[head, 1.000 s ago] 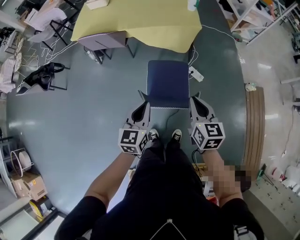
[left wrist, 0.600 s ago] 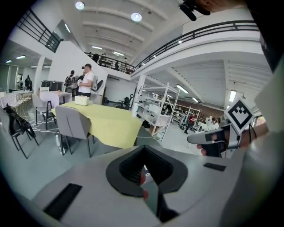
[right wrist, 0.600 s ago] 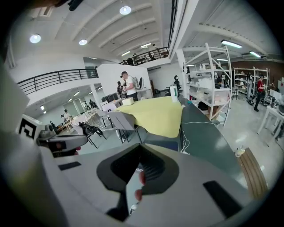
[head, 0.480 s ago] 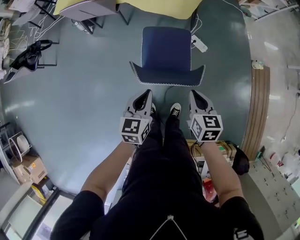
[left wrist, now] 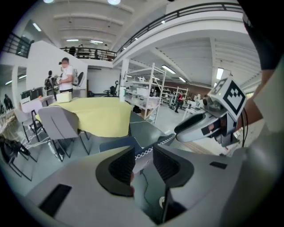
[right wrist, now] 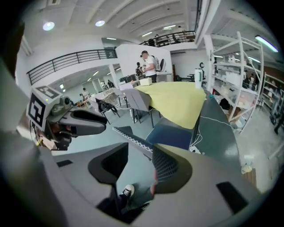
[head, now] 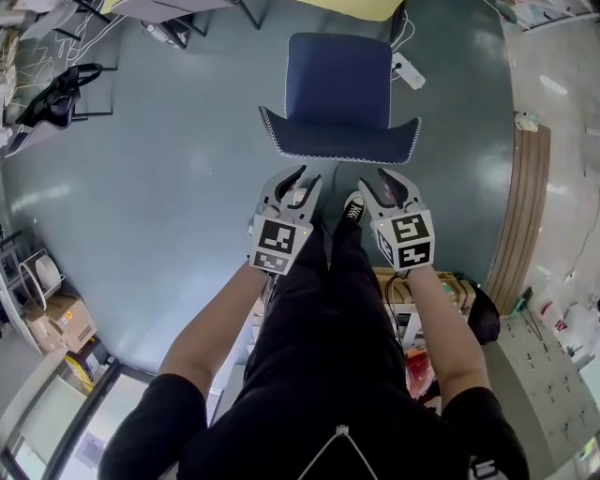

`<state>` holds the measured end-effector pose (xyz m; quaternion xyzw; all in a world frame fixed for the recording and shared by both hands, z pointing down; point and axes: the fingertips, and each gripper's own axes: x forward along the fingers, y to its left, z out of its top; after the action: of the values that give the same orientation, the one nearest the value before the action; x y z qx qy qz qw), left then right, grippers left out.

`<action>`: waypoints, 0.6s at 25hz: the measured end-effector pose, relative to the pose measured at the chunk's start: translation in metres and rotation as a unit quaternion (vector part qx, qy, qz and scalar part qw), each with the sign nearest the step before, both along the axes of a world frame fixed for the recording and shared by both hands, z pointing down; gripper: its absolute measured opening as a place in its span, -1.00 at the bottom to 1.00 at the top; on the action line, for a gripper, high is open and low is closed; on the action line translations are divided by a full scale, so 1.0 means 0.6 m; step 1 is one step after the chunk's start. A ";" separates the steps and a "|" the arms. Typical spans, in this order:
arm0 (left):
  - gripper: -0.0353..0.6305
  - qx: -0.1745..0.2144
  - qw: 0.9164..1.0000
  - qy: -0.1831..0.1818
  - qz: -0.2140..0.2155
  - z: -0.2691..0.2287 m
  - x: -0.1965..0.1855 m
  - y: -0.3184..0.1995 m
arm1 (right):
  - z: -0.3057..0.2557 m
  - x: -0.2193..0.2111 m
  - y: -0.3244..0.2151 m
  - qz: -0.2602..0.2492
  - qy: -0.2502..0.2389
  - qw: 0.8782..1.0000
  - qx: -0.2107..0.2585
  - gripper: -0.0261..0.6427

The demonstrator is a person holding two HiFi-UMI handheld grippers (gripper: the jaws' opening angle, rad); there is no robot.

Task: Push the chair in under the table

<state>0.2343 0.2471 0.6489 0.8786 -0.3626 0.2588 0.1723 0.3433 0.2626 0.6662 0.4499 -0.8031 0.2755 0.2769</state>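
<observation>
Blue chair (head: pixel 337 80) sat out on the open floor (head: pixel 169 169), seat facing the yellow-covered worktop (head: pixel 361 7). It had bare floor down its left side and a white power strip (head: pixel 410 70) just off its far right corner. The left gripper (head: pixel 309 176) and right gripper (head: pixel 377 178) hung just short of the backrest's stitched edge, not touching, jaws spread with nothing between them. Half a second earlier both were pinched together, so they'd just been opening.

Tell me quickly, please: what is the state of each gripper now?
Left gripper: open, jaws have just been opening, nothing between them.
Right gripper: open, jaws have just been opening, nothing between them.
</observation>
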 end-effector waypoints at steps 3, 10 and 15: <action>-0.35 0.021 0.996 -0.058 0.058 0.024 0.012 -0.004 | 0.007 0.006 -0.013 -0.057 0.059 0.996 0.017 -0.33; -0.08 0.068 0.956 -0.201 0.203 0.085 0.039 -0.022 | 0.054 0.023 -0.038 -0.193 0.211 0.958 0.020 -0.22; -0.02 0.066 0.923 -0.271 0.266 0.136 0.048 -0.037 | 0.105 0.020 -0.044 -0.259 0.272 0.927 0.009 -0.20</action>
<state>0.2632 0.2252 0.7303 0.8482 -0.1650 0.4990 -0.0666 0.3551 0.2360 0.7294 0.2863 -0.7882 0.0542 0.5421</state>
